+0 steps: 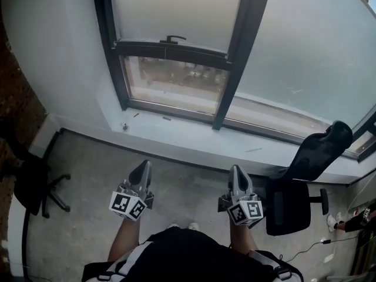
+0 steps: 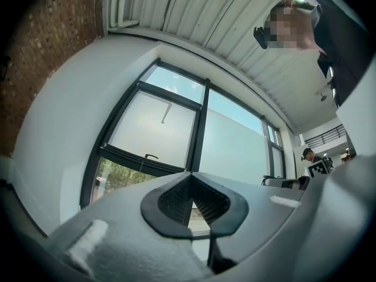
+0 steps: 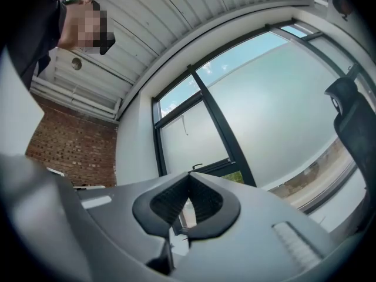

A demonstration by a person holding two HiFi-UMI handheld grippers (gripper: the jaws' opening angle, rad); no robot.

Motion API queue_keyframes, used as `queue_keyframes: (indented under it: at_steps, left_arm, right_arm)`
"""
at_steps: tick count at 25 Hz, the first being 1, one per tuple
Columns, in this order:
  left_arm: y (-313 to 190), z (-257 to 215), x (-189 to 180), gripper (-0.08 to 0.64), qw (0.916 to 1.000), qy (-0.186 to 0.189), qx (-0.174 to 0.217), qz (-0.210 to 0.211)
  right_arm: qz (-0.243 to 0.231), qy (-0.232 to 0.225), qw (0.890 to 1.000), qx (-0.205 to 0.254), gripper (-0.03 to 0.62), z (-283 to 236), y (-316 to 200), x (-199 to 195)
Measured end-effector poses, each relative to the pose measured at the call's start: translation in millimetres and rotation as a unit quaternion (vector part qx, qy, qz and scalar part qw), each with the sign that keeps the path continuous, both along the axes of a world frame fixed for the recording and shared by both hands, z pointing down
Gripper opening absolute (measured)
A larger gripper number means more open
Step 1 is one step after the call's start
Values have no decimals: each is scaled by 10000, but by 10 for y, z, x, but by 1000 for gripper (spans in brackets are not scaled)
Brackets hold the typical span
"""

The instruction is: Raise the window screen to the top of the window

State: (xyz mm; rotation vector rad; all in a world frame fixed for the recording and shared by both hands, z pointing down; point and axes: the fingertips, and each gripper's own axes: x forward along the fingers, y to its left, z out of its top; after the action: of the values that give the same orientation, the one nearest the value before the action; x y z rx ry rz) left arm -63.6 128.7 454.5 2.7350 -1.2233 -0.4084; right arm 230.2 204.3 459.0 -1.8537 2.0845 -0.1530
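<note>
The window screen (image 1: 176,10) is a pale sheet covering the upper part of the left pane. Its dark bottom bar (image 1: 170,50) carries a small handle (image 1: 172,39), and clear glass shows below it. Both grippers hang well short of the window, over the floor in front of the sill. My left gripper (image 1: 144,164) is shut and holds nothing. My right gripper (image 1: 235,169) is shut and empty too. In the left gripper view the shut tips (image 2: 191,178) point toward the screen (image 2: 155,128) and its handle (image 2: 151,156). The right gripper view shows its tips (image 3: 189,178) below the handle (image 3: 197,166).
A pale sill (image 1: 176,135) runs under the window. A black office chair (image 1: 299,187) stands close on my right, another chair (image 1: 35,184) at the left by a brick wall (image 1: 17,98). A person's leg (image 1: 352,219) and a floor cable (image 1: 305,248) are at far right.
</note>
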Motion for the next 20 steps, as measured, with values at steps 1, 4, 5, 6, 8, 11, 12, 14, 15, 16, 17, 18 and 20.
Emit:
queue_keyframes:
  at_steps: [1,4,5,6,8,11,12,14,15,16,17,18,20]
  left_arm:
    - [7,2,-33,3,9999,7,-6,-144]
    - [46,8,-114,2,9987,28,-4,-515]
    - [69,1,-136,3,9981,23,4,-610]
    - [94,-10,-162,3,9976,18,14,-698]
    - [143,-34,-233,3,9958,5,-2,-921]
    - [201,-34,-340,3,9913,-46,-124,-1311]
    - [225,-22,-356,2,9898,-77,-183,-1410]
    - [276,42,-372,2,9875,-119,-249,-1554]
    - [300,74,-374,2,9865,-126,-260,-1614]
    - [321,93,-370,2,9855,-131,-269,-1671]
    - [340,102,-359,2,9846,-135,-276,-1723]
    - [357,104,-341,2,9839,-141,-279,-1759]
    - [377,102,-285,3,9838,-179,-292,-1762]
  right_arm:
    - [-129,9,9999,-26,3,22,-65,-6]
    - [-432,32,9990,-80,3,37,-246,12]
    - [-526,8,9986,-59,3,6,-297,10]
    - [-620,-8,9981,-37,3,-22,-347,0]
    - [-802,22,9968,-39,3,-24,-451,-37]
    - [-1061,103,9942,-142,3,57,-583,-111]
    - [-1149,120,9932,-169,3,87,-605,-129]
    - [-1319,112,9910,-216,3,149,-628,-156]
    - [-1397,97,9898,-247,3,182,-638,-161]
    - [-1468,80,9887,-275,3,213,-652,-160]
    - [-1530,66,9878,-293,3,240,-668,-151]
    - [-1581,55,9870,-294,3,264,-685,-134]
    - [-1637,1,9862,-264,3,285,-724,-104]
